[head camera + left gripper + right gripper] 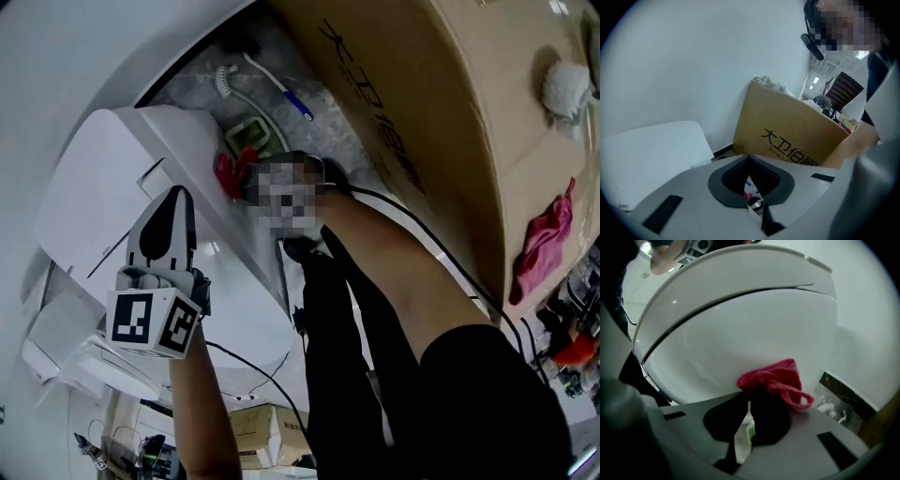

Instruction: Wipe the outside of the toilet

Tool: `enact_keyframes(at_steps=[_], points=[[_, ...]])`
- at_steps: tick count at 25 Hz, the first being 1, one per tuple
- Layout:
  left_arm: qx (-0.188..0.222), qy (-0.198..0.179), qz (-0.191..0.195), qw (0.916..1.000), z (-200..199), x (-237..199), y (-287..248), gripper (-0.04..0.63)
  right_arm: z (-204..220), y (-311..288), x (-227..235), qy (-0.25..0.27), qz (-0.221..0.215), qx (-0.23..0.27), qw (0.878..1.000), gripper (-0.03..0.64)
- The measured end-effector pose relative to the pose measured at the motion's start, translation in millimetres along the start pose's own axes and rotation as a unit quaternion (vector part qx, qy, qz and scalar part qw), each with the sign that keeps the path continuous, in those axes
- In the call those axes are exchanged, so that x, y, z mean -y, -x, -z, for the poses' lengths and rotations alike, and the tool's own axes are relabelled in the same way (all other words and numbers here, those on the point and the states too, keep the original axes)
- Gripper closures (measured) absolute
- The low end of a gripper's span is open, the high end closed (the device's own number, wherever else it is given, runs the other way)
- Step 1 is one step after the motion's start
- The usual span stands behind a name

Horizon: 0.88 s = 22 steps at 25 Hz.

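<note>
Jaws of the right gripper (750, 404) are clamped on the red cloth (774, 379). It bunches past their tips against the outer wall of the toilet (740, 329), low under the seat line. Most of that curved wall lies to the cloth's left, so the wipe probably runs that way. The left gripper (749, 158), jaws together and empty, hangs over the toilet's top, well apart.

We see the toilet (740, 329) as smooth, glossy white, catching soft highlights. The cloth (778, 378) looks like a coarse red knit with a looped edge. The box (792, 133), centre right in the left gripper view, is matt brown cardboard. The left gripper (749, 157) and right gripper (749, 401) show matt grey plastic.
</note>
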<state>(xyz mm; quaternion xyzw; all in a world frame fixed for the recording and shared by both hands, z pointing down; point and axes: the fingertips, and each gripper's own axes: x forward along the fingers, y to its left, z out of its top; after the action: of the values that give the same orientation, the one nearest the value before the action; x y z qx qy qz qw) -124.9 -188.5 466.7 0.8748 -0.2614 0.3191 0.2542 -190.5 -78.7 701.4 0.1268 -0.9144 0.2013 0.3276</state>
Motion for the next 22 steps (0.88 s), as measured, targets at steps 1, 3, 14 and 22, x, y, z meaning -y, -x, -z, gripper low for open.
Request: enact_keyframes(at_steps=[1, 3, 14, 22], points=[[-0.001, -0.002, 0.002, 1.0000, 5, 4, 4, 0.580, 5, -2, -14, -0.005, -0.002, -0.001, 1.000, 0.574], [-0.004, -0.006, 0.008, 0.9999, 15, 13, 10, 0.580, 16, -6, -40, -0.014, -0.007, -0.004, 1.000, 0.574], [-0.015, -0.010, 0.029, 0.9994, 68, 49, 39, 0.580, 71, -26, -190, -0.055, -0.051, -0.015, 0.997, 0.574], [-0.024, -0.025, 0.042, 0.9985, 80, 67, 36, 0.580, 85, -39, -248, -0.083, -0.070, -0.010, 0.994, 0.574]])
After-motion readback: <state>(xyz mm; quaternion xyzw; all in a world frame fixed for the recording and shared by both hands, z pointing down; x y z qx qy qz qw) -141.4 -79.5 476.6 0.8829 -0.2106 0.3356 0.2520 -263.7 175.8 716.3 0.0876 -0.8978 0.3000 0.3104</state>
